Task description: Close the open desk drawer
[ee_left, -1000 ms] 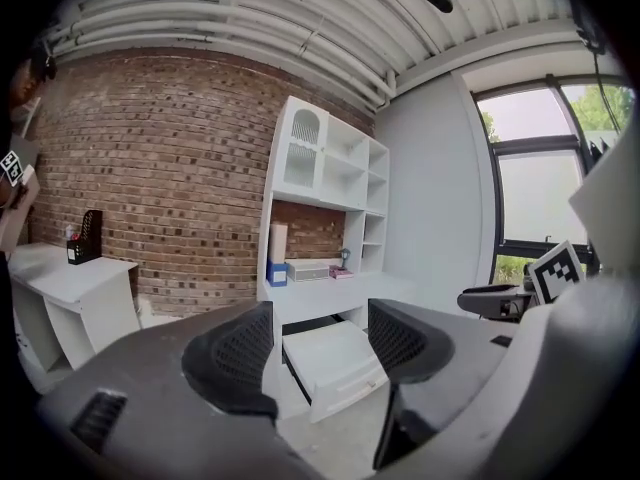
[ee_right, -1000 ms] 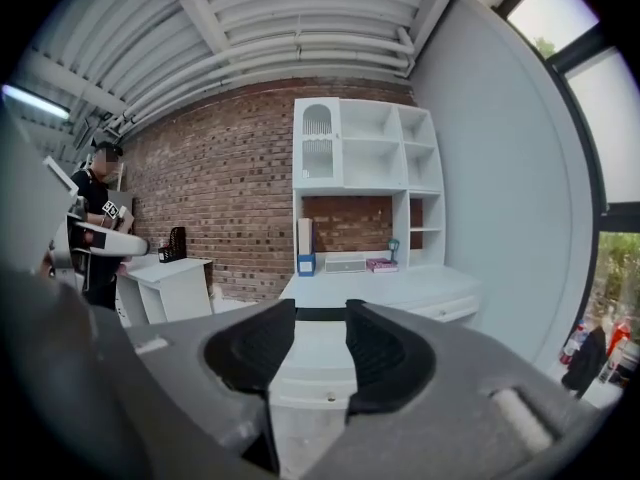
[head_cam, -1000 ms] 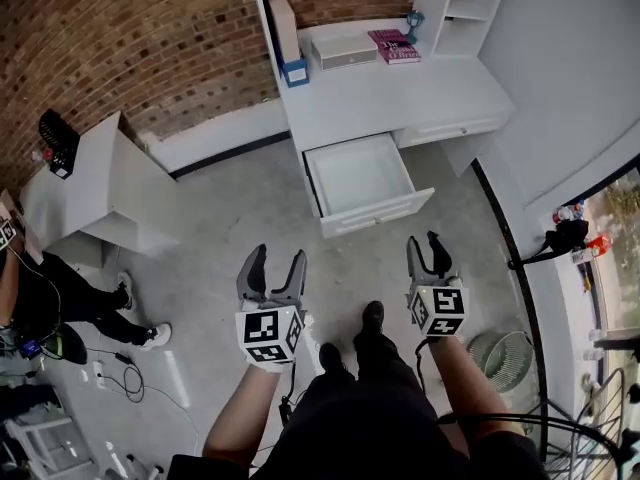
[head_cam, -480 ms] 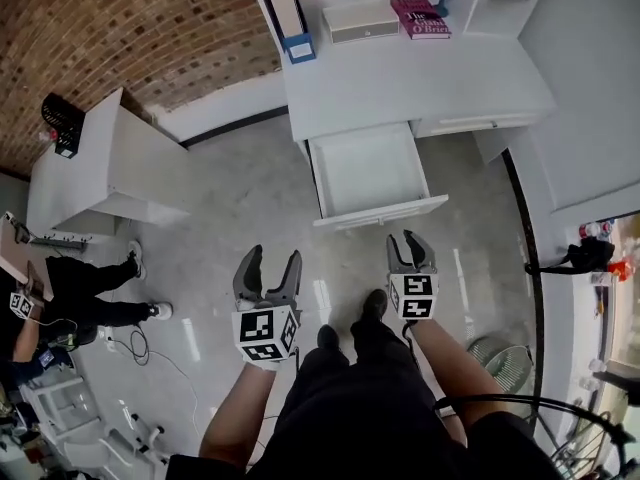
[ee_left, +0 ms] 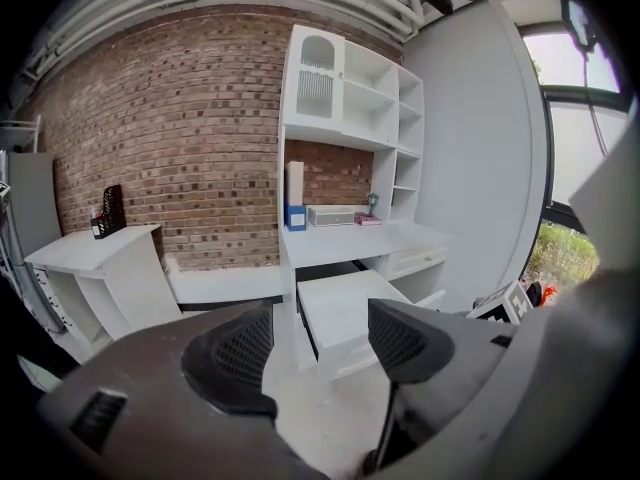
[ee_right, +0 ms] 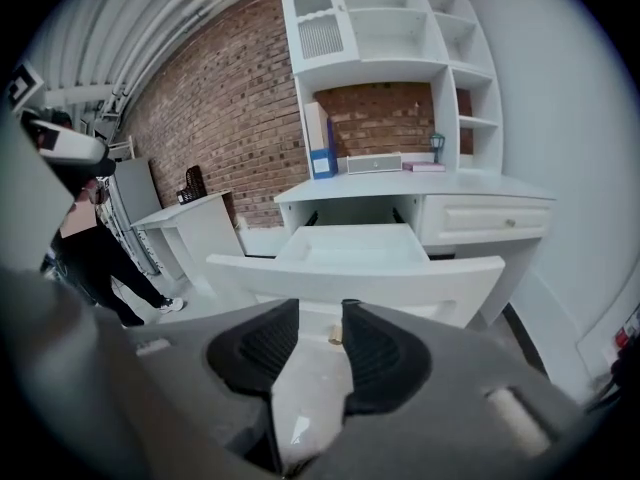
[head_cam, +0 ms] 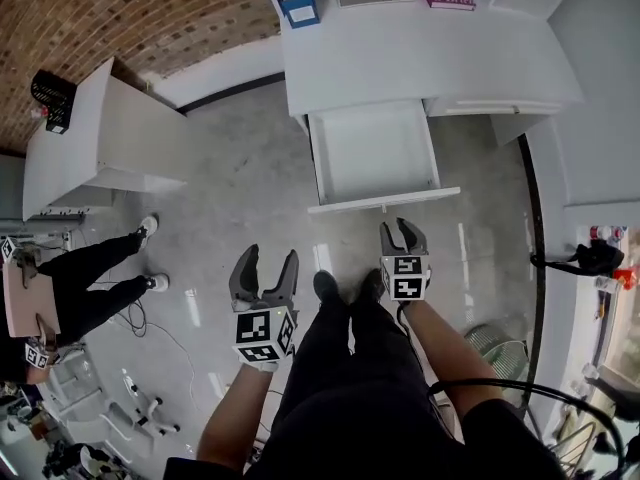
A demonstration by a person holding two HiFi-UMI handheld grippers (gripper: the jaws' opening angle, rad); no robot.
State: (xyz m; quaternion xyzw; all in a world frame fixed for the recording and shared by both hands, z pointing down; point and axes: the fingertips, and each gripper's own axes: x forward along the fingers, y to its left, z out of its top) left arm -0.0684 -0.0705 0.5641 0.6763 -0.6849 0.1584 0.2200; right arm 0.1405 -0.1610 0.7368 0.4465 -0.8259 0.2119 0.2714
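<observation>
The left gripper (ee_left: 318,353) fills the bottom of the view. Its two dark ribbed pads (ee_left: 235,358) stand apart with only floor showing between them. Beyond the gap, toward 12 o'clock, the white drawer (ee_left: 345,308) stands pulled out of the white desk (ee_left: 345,243). On the desktop a low white box (ee_left: 330,216) has an upright blue-and-white binder (ee_left: 294,196) at its 9 o'clock and a pink book (ee_left: 367,220) at its 3 o'clock. White shelves (ee_left: 350,98) rise above against the brick wall (ee_left: 170,148). At 9 o'clock a smaller white table (ee_left: 95,253) carries a black rack (ee_left: 108,211).
</observation>
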